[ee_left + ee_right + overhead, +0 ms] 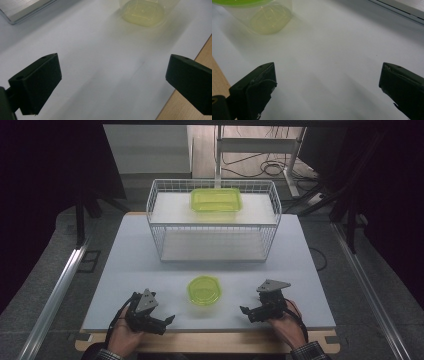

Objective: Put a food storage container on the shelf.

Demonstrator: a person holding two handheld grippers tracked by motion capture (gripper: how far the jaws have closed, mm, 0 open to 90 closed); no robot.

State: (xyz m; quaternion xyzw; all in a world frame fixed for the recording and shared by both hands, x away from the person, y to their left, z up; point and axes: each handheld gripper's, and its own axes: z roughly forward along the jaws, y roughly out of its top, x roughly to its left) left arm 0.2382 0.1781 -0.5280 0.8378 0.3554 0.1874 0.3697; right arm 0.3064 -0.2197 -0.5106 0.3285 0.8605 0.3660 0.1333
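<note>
Round translucent yellow-green plastic container sits between two hand-held grippers, both jaws spread apart.

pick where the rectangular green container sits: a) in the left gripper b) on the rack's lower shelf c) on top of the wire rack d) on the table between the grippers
c: in the high view the rectangular green container rests on the upper shelf of the wire rack, while the round one sits on the table.
</note>
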